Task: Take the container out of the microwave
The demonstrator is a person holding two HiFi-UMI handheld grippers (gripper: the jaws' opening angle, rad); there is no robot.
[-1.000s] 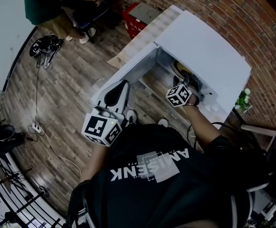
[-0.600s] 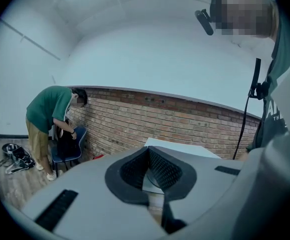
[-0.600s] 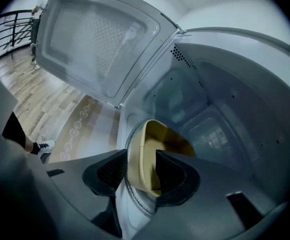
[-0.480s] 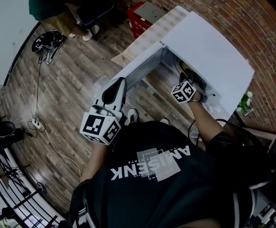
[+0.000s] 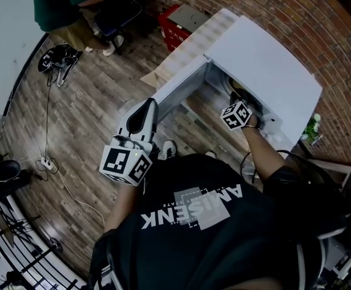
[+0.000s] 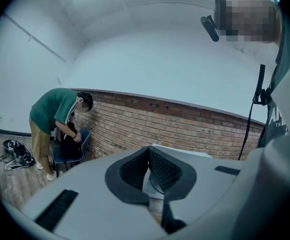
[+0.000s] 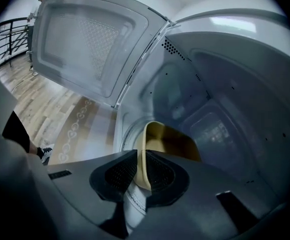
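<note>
A white microwave [image 5: 266,71] stands with its door [image 5: 178,86] swung wide open to the left. Inside it sits a tan container [image 7: 169,141], on the turntable; a strip of its rim [image 5: 234,90] shows in the head view. My right gripper [image 7: 141,166] reaches down into the cavity. Its jaws have just been closing, and their pads now press on the container's near rim from both sides. My left gripper [image 5: 145,110] hangs level outside, beside the door, shut with nothing held; in its own view the left gripper [image 6: 147,156] points towards a brick wall.
The open door [image 7: 90,39] fills the left of the right gripper view, with wood floor below it. A person in a green top [image 6: 55,119] bends over a blue chair [image 6: 67,151] by the brick wall. A red box [image 5: 175,23] and cables [image 5: 48,125] lie on the floor.
My left gripper has drifted a little to the left, beside the door. My right gripper has stayed at the microwave's opening.
</note>
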